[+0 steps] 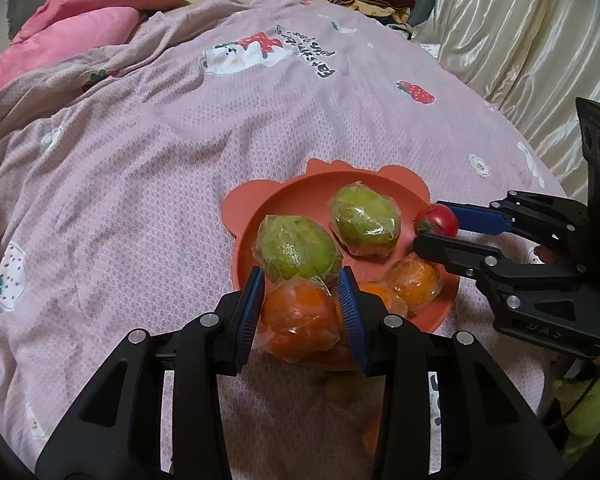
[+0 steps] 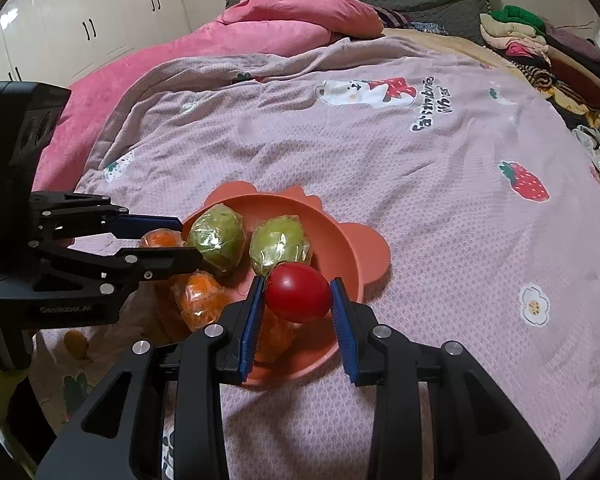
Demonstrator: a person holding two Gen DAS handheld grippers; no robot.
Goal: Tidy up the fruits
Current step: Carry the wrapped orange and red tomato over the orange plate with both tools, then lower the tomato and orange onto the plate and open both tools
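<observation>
Bedroom setup, pink quilt (image 2: 380, 152) on the bed; our right gripper (image 2: 298, 294) pinches the tomato (image 2: 298, 296) over the orange plate (image 2: 352, 256), ready to drop; left gripper (image 1: 302, 304) clamps a wrapped orange (image 1: 300, 324) at the plate's near edge; green fruit (image 1: 366, 220) already sits inside.

the orange plate (image 2: 350, 256) is sitting crowded on the pink quilt (image 1: 148, 168): two wrapped green fruits (image 1: 366, 218) and wrapped oranges (image 1: 414, 280) are filling most of its floor. the left gripper (image 1: 302, 300) is blocking the near-left rim, its pads pressing a wrapped orange (image 1: 300, 324). the right gripper (image 2: 298, 300) is hanging over the near-right rim, clamping a tomato (image 2: 298, 298). wide open quilt is lying left of and beyond the plate. folded clothes (image 2: 540, 48) are standing well apart at the far edge.
</observation>
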